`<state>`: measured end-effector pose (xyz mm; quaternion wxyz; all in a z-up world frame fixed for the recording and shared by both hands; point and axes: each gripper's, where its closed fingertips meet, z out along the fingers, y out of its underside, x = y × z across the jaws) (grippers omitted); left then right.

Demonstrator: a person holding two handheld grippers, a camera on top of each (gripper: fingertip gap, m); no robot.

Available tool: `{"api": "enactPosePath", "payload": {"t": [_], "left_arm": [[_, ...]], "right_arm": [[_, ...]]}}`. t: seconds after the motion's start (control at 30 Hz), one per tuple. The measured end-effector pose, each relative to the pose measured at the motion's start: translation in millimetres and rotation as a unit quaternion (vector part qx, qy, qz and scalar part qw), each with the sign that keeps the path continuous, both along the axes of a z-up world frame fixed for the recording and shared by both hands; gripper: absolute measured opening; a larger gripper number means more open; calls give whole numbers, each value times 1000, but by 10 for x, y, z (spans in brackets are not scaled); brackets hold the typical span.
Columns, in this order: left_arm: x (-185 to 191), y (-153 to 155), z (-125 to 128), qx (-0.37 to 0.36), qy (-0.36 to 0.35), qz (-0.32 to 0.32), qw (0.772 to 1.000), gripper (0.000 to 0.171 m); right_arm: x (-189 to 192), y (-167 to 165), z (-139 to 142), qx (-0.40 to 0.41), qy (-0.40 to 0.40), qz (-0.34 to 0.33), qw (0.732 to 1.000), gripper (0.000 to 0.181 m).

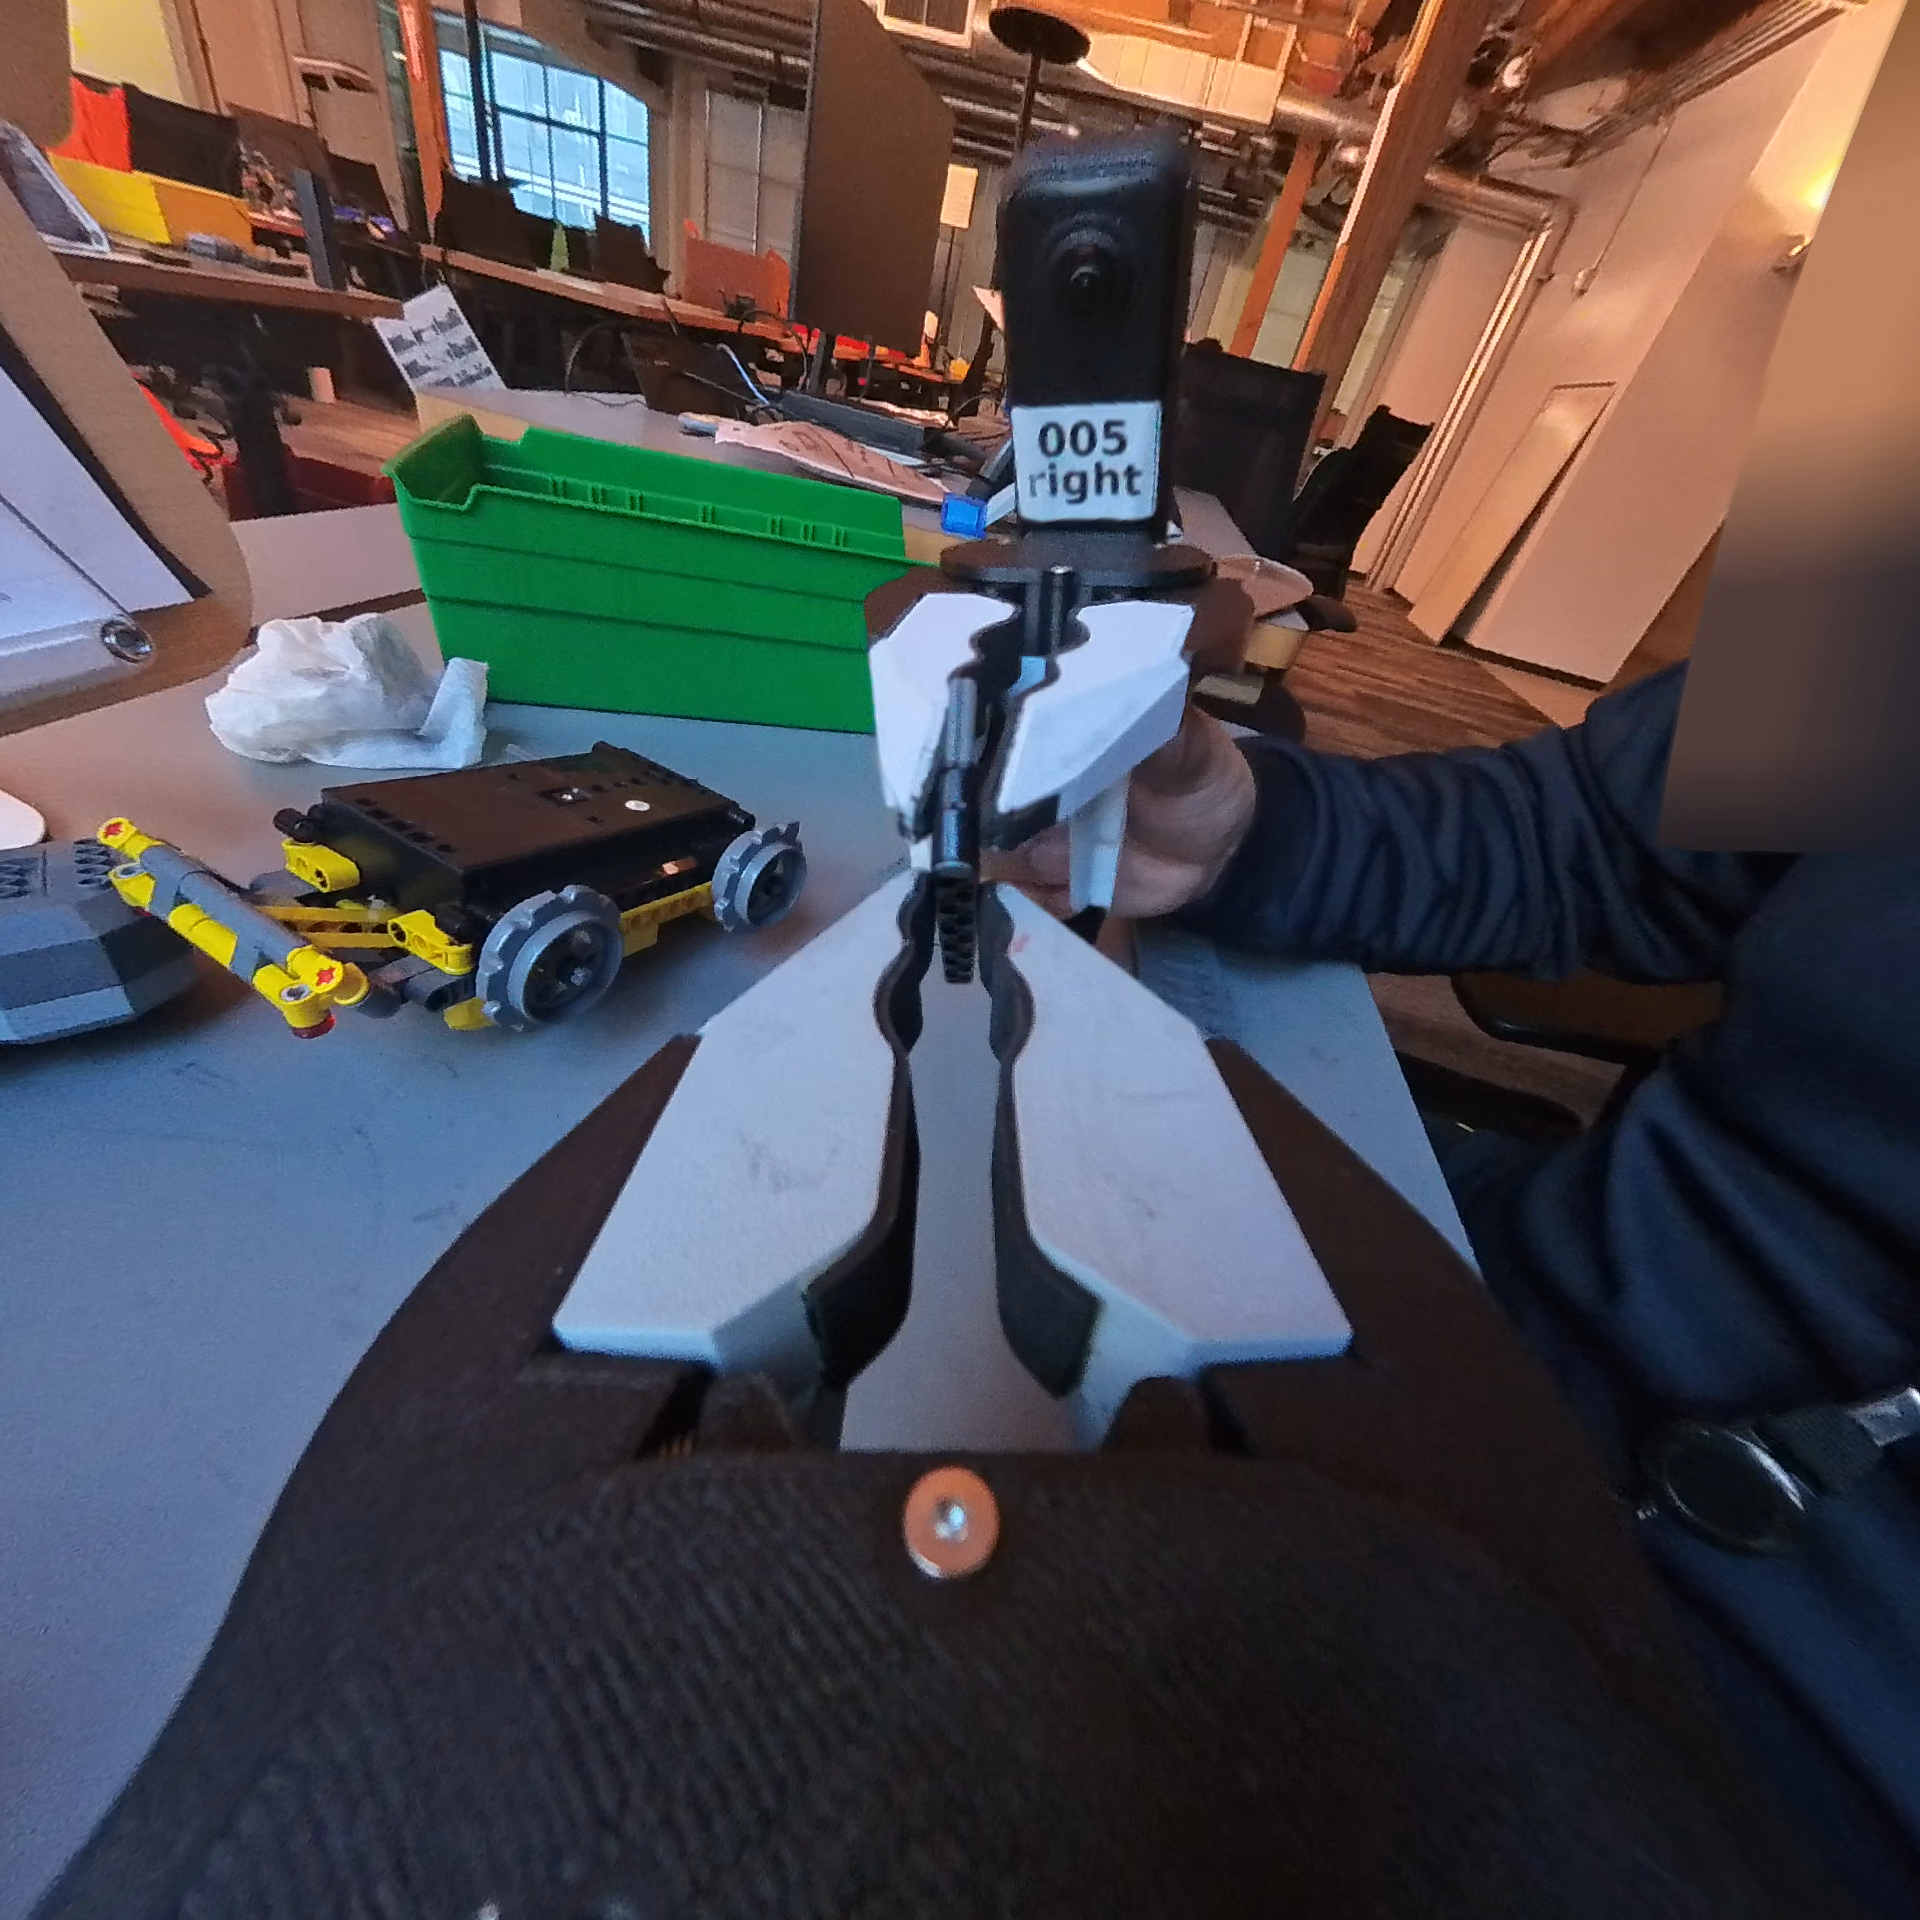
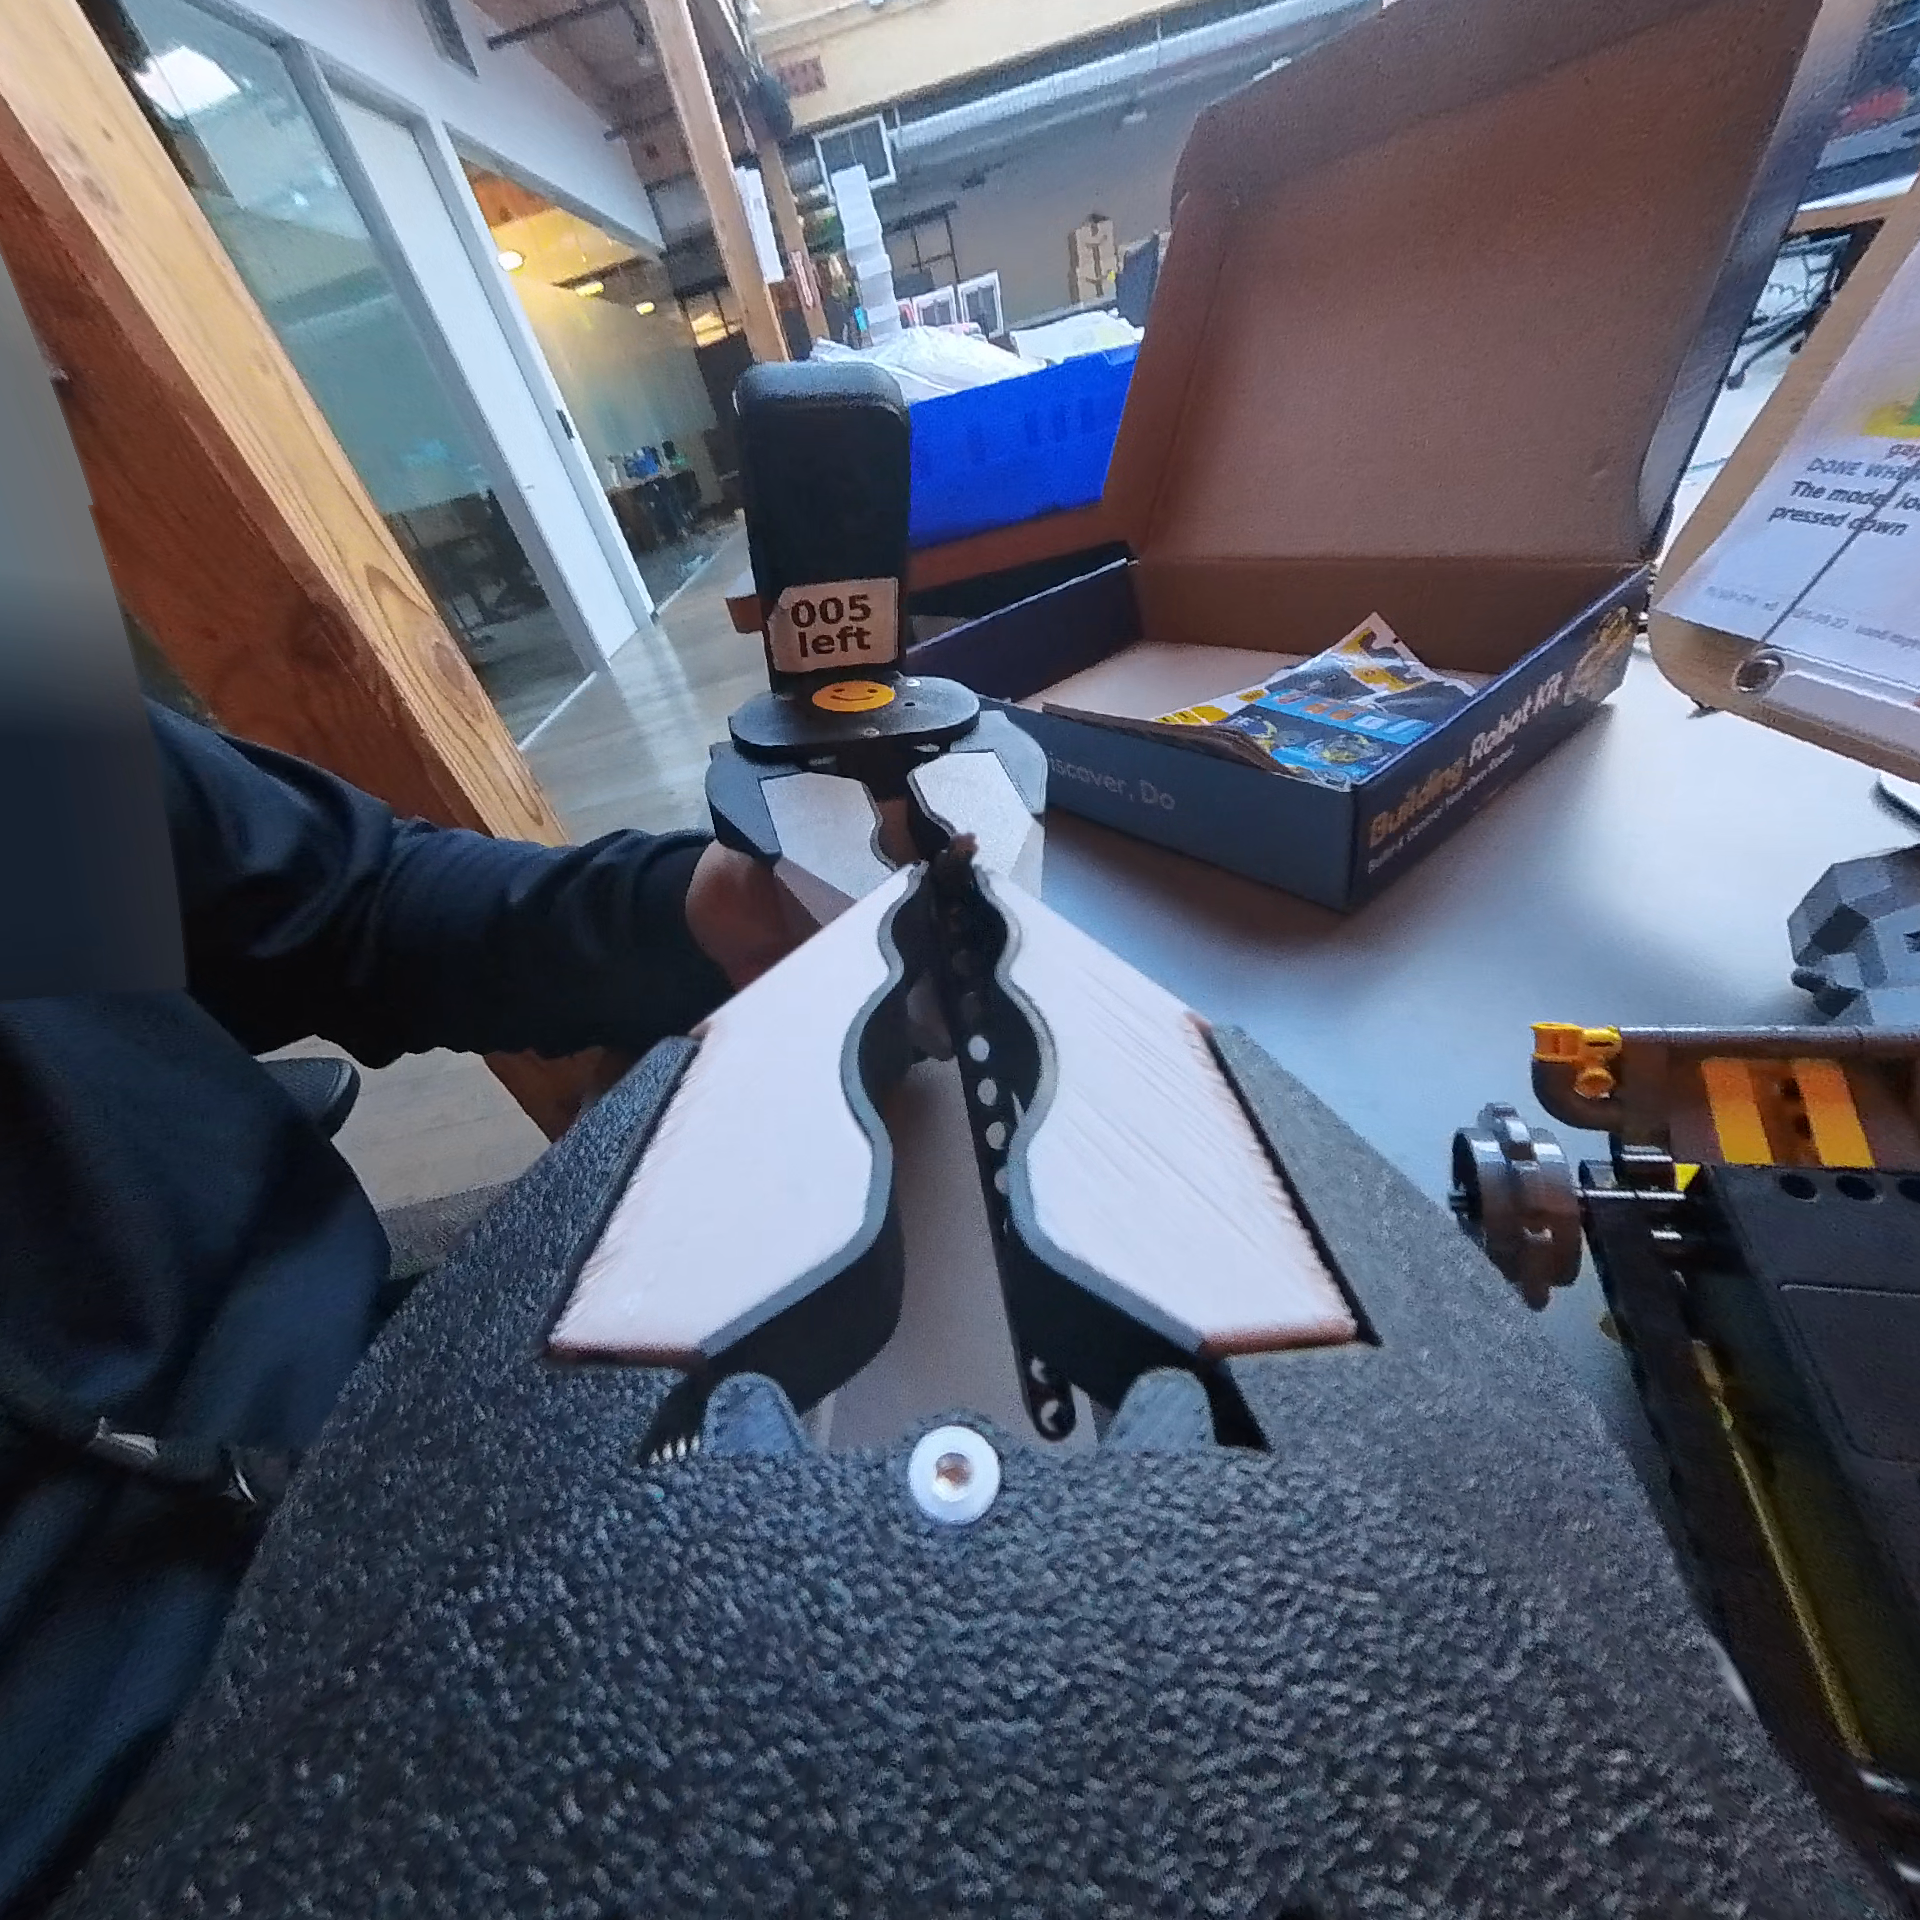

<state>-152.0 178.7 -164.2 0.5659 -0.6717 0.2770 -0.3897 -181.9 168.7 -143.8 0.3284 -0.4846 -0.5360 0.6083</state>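
Both grippers met tip to tip: our left gripper (image 1: 951,914) pinched a black perforated plastic beam (image 1: 956,940); right gripper (image 2: 951,862) clamped the same beam (image 2: 982,1091) above the grey table (image 1: 260,1195).

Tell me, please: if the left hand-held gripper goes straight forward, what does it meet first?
Most likely the right hand-held gripper, which faces it tip to tip. The left hand-held gripper is shut on a black holed beam that already reaches the other's tips. Depth is unclear.

left claw (image 1: 954,914) and right claw (image 1: 961,831) pinch black holed beam (image 1: 956,940) above grey table (image 1: 260,1195).
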Motion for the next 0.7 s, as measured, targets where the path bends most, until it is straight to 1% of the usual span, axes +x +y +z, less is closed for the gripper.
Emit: {"api": "enactPosePath", "payload": {"t": [0.1,0.17,0.2,0.23,0.33,0.37,0.5,0.53,0.63,0.67,0.7], "left_arm": [[5,-9,35,6,-8,-1,1000,6],[12,-23,85,16,-18,-3,1000,11],[10,-21,88,18,-17,-1,1000,10],[10,-22,90,22,-15,1,1000,6],[-22,-10,128,52,5,29,998,6],[-27,-15,170,66,2,37,997,6],[-75,-37,388,72,-79,37,994,7],[-80,-39,413,71,-86,35,993,7],[-104,-15,376,73,-56,52,994,6],[-102,-11,341,66,-45,50,996,6],[-92,-4,271,57,-21,47,997,6]], "right_arm": [[-4,-22,26,-19,9,8,1000,4],[-8,-44,19,-29,11,14,999,5],[-7,-50,26,-34,15,16,999,4],[-4,-61,35,-40,18,21,999,4],[-17,-65,88,-58,29,20,998,4],[-17,-69,131,-68,38,20,997,4],[11,-15,343,-127,91,2,988,2],[18,-1,369,-143,98,4,985,1],[14,16,337,-153,93,10,984,1],[15,10,302,-136,83,11,987,1],[12,4,234,-99,61,8,993,1]]}}
